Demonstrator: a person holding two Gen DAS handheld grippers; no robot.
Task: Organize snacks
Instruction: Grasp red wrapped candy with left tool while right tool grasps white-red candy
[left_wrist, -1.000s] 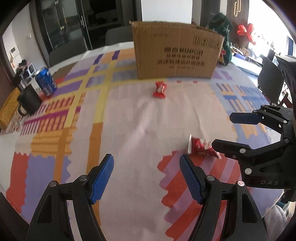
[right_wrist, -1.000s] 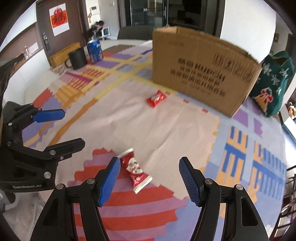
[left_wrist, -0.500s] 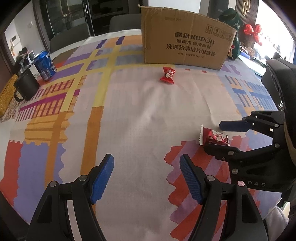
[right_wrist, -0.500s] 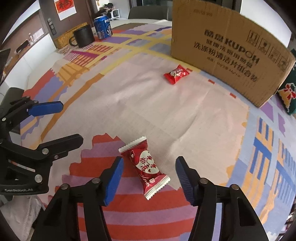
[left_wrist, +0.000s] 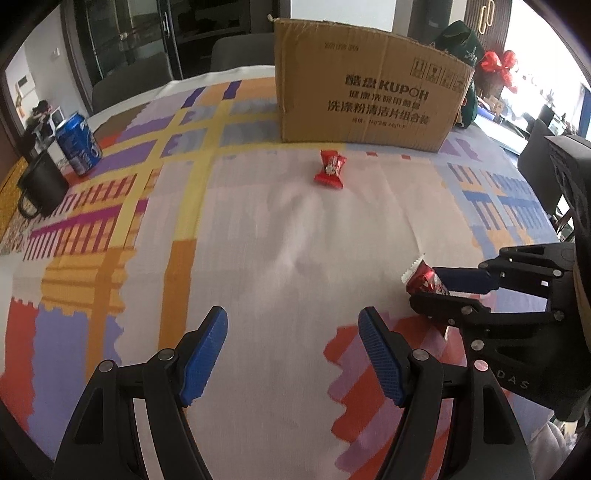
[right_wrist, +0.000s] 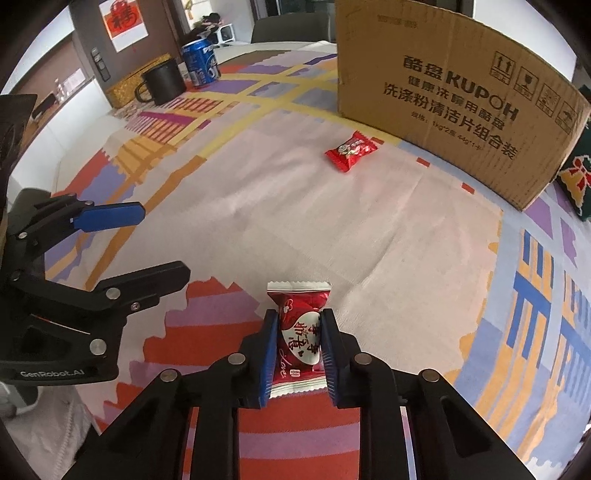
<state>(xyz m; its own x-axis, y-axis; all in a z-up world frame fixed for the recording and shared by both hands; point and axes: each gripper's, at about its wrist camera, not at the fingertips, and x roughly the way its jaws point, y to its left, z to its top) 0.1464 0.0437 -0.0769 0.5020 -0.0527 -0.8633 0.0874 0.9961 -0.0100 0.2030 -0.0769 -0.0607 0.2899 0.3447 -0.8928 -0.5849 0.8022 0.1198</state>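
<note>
Change since a second ago: right gripper (right_wrist: 297, 356) has just been closing, and its blue pads now press on the near snack packet (right_wrist: 300, 334), which lay loose between wider jaws before; left gripper (left_wrist: 291, 356) has the same wide gap as before.

Left wrist view
Left gripper: jaws stand wide apart, nothing between the blue pads, only tablecloth (left_wrist: 258, 236) below.
Right gripper (left_wrist: 430, 288): seen at the right edge, reaching in from the right, closed on the near snack packet.
Near snack packet (left_wrist: 423, 278): red with a white crimped end that sticks out past the fingertips, over the red and lilac zigzag patch of the cloth.
Far snack packet (left_wrist: 330, 169): red, lying alone on the pale middle of the cloth, just in front of the cardboard box.
Cardboard box (left_wrist: 365, 99): brown, printed with dark lettering, standing at the far side of the table.
Soda can (left_wrist: 78, 142): blue, upright at the far left, with a black mug (left_wrist: 42, 184) just beside it.

Right wrist view
Right gripper: narrow, both pads flat against the long sides of the near snack packet.
Near snack packet: red with a white heart label, its crimped top pointing away from the camera; whether it touches the cloth I cannot tell.
Left gripper (right_wrist: 159, 242): at the left edge, jaws apart and empty.
Far snack packet (right_wrist: 351, 150): near the foot of the cardboard box (right_wrist: 450, 92), well apart from both grippers.
Soda can (right_wrist: 201, 62) and black mug (right_wrist: 162, 83): side by side at the far left of the table.
</note>
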